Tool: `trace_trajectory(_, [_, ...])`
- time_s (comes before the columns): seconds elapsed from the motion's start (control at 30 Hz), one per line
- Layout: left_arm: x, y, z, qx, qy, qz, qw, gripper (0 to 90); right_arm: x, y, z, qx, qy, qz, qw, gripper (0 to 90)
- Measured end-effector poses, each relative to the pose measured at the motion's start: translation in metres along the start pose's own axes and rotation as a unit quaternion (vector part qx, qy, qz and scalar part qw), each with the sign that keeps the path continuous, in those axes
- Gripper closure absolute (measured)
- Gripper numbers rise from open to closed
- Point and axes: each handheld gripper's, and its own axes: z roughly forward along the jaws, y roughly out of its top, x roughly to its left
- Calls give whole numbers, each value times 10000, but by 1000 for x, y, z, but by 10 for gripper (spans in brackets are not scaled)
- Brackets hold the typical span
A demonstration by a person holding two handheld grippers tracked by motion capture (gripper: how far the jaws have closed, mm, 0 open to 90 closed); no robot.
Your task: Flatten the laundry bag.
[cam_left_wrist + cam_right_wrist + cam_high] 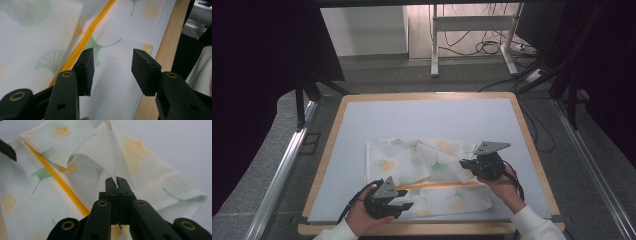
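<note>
Two tools working: my right tool (116, 180) is clenched on a flap of the ginkgo-print cloth (432, 180), lifting it to fold over. Left tool (113, 71) is released, jaws apart w/ nothing between, hovering over the cloth's near edge by the yellow stripe (86, 37) at the desk (327, 155) front, prob. to steady it.

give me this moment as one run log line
right claw: shut on cloth, corner lifted | left claw: open, over cloth's near edge by orange stripe | table: cloth partly folded

A wood-edged counter (532, 145) topped by a pale grey mat (427, 120) stands on grey carpet (377, 75). Beyond, a white desk frame (472, 30) with tangled cables (487, 47); dark, perhaps curtained, sides.
</note>
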Motion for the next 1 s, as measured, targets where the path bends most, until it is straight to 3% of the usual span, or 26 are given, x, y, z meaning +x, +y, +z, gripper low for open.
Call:
trace_trajectory(0.1, [1, -2, 7, 89, 100, -66, 9999, 642, -3, 1, 0, -36, -37, 63, 10000, 884])
trace_trajectory(0.4, [10, -3, 10, 193, 27, -268, 9995, 858, -10, -1, -1, -68, -100, 111, 9999, 884])
trace_trajectory(0.6, [13, -5, 13, 289, -13, -335, 9990, 897, -13, 1, -1, -80, -108, 107, 9999, 884])
trace_trajectory(0.77, [13, -5, 16, 403, -36, -273, 9988, 900, -14, 9, -1, -130, -129, 71, 9998, 884])
trace_trajectory(1.0, [14, -5, 17, 390, -67, -279, 9988, 900, -16, 24, 6, -151, -106, -10, 9998, 884])
